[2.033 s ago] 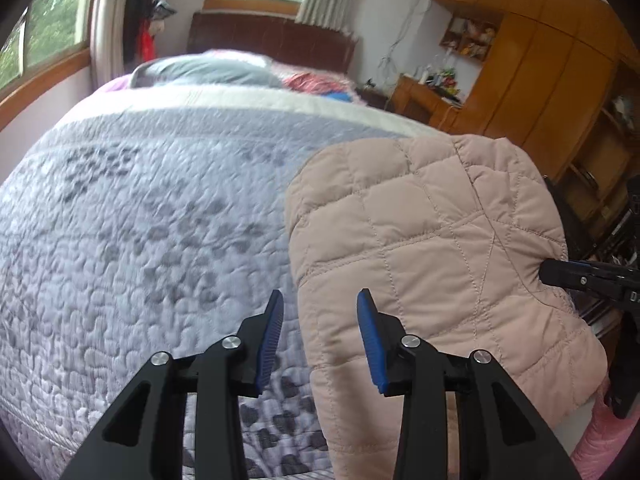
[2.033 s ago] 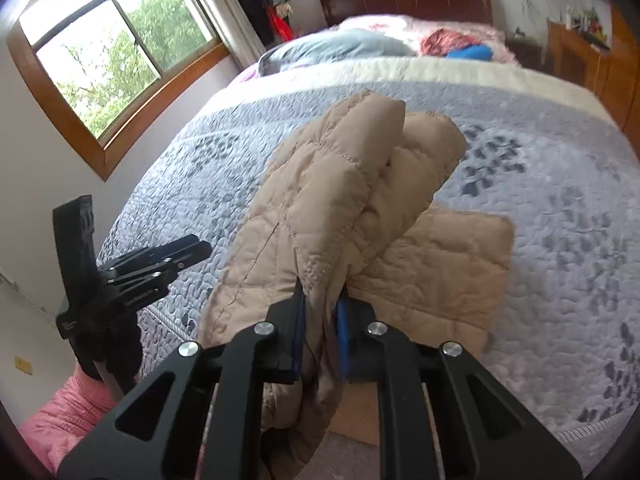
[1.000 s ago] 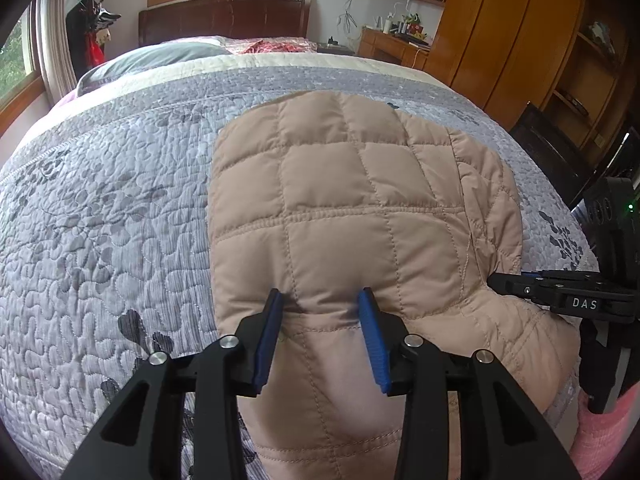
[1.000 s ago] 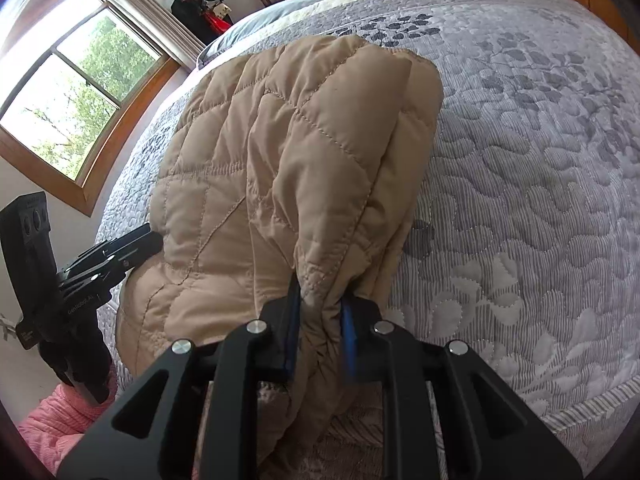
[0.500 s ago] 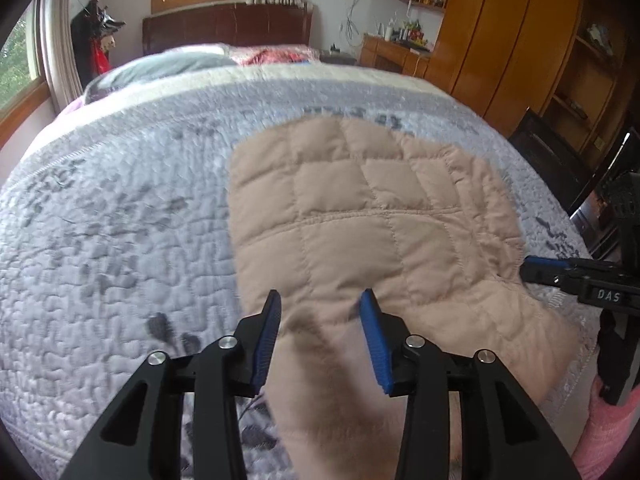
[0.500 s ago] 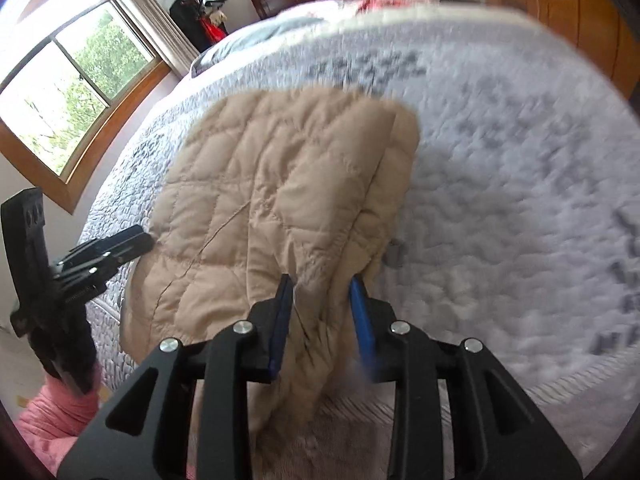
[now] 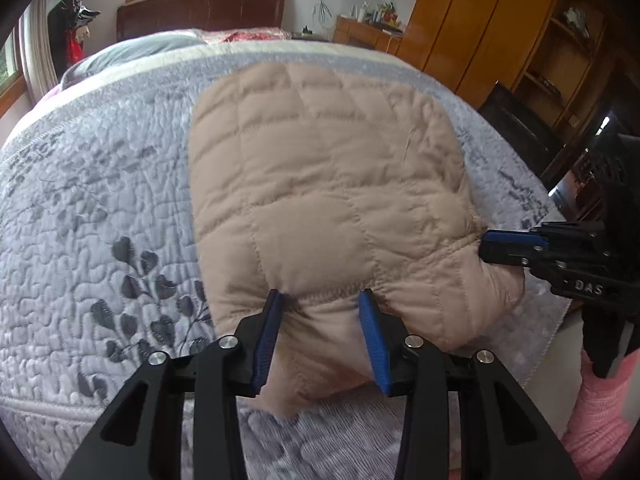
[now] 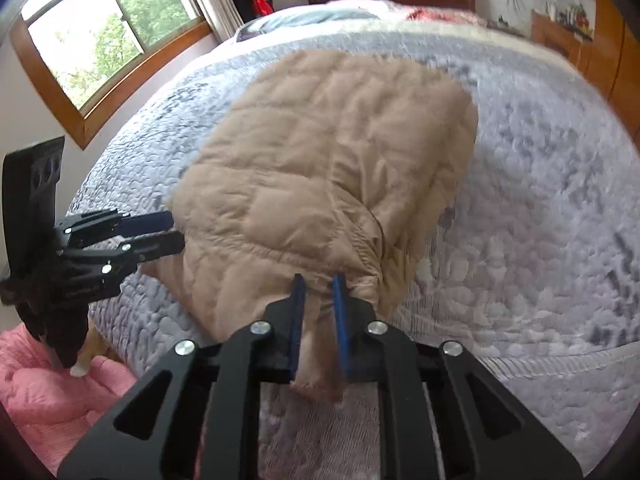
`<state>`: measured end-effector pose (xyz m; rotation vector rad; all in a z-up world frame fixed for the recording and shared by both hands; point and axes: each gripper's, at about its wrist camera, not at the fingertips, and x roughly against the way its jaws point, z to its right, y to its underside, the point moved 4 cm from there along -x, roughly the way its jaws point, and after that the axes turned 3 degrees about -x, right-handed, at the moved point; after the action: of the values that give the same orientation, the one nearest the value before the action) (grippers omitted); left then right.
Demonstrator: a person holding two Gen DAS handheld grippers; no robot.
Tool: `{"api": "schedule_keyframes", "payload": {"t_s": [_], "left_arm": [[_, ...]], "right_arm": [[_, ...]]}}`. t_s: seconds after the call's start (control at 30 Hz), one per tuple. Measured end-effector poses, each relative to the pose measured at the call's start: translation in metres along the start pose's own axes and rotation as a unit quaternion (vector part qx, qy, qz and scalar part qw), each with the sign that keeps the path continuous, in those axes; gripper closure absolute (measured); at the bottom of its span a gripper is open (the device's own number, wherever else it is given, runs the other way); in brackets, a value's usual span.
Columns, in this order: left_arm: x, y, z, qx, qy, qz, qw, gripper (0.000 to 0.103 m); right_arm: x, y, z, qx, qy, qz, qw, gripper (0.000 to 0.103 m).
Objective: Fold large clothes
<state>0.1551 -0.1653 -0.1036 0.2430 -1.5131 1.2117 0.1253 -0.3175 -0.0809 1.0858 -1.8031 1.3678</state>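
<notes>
A beige quilted jacket (image 7: 328,168) lies folded on the grey bedspread (image 7: 100,208), its near edge at the foot of the bed. My left gripper (image 7: 320,304) has its jaws partly apart around a thick fold of that near edge. The cloth puckers at both blue pads and a flap hangs between them. My right gripper (image 8: 318,284) is shut on the bunched corner of the jacket (image 8: 328,152) on the right side. Each gripper shows in the other's view: the right gripper (image 7: 486,246) at the jacket's right edge, the left gripper (image 8: 176,230) at its left edge.
The bedspread (image 8: 540,200) stretches away to pillows and a dark headboard (image 7: 200,8). A wooden wardrobe (image 7: 480,20) stands right of the bed, a window (image 8: 112,28) to its left. A pink sleeve (image 7: 596,412) shows behind the right gripper. Pink cloth (image 8: 48,372) lies beside the bed.
The right jaws spread apart half a second ago and have closed on the jacket's corner again. Both grippers shifted across the bed's foot. The jacket's edge sits deeper between the left pads.
</notes>
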Motion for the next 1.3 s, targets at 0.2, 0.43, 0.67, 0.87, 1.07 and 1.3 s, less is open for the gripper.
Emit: {"api": "schedule_keyframes", "payload": {"t_s": [0.2, 0.43, 0.67, 0.87, 1.07, 1.3], "left_arm": [[-0.01, 0.0, -0.007, 0.003, 0.01, -0.001, 0.9999, 0.063], [0.027, -0.027, -0.008, 0.006, 0.012, 0.034, 0.9993, 0.063], [-0.004, -0.085, -0.035, 0.052, -0.009, 0.022, 0.9984, 0.063], [-0.041, -0.1, -0.054, 0.063, -0.007, -0.006, 0.9979, 0.059], [-0.065, -0.096, -0.058, 0.044, -0.011, -0.014, 0.9989, 0.054], [-0.074, -0.099, -0.063, 0.035, -0.01, -0.01, 0.9993, 0.051]], "right_arm": [[-0.037, -0.004, 0.018, -0.039, -0.037, -0.014, 0.998, 0.096], [0.011, -0.027, 0.01, -0.018, -0.03, 0.023, 0.999, 0.085], [0.01, -0.091, 0.027, -0.036, 0.009, 0.055, 0.998, 0.083], [-0.029, -0.115, 0.053, -0.068, 0.032, 0.022, 0.997, 0.086], [-0.069, -0.11, 0.067, -0.088, 0.014, -0.01, 0.996, 0.087], [-0.079, -0.109, 0.066, -0.082, 0.014, -0.012, 0.996, 0.088]]}}
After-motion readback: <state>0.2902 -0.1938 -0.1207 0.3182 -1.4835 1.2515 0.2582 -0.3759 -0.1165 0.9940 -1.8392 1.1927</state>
